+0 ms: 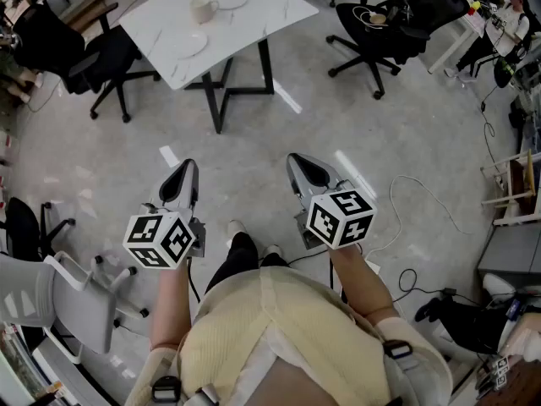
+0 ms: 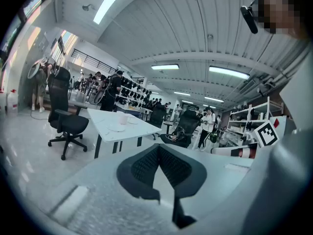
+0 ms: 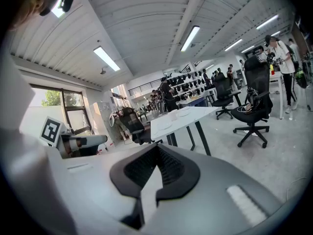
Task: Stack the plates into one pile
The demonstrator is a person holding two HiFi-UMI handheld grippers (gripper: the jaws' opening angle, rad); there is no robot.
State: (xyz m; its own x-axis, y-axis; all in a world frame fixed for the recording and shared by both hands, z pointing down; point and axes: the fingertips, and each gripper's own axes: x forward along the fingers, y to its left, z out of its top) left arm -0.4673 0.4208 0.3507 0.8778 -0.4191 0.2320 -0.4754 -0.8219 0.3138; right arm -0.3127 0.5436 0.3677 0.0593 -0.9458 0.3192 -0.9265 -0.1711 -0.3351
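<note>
Standing view toward the white desk (image 1: 262, 19). The left tool (image 1: 187, 169) and the right tool (image 1: 297, 162) are both clenched and empty, held side by side over the floor (image 1: 279, 134), well apart from the desk. On the desk, 2 plates lie unstacked: the near plate (image 1: 191, 46) and the far plate (image 1: 230, 0), with a cup (image 1: 203, 8) just beside the far plate.

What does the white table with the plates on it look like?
The table has a white, faintly veined top, like marble, on black frame legs. It stands level on the grey floor, with black office chairs near it. A white plate, a pale cup and another plate rest on it.
</note>
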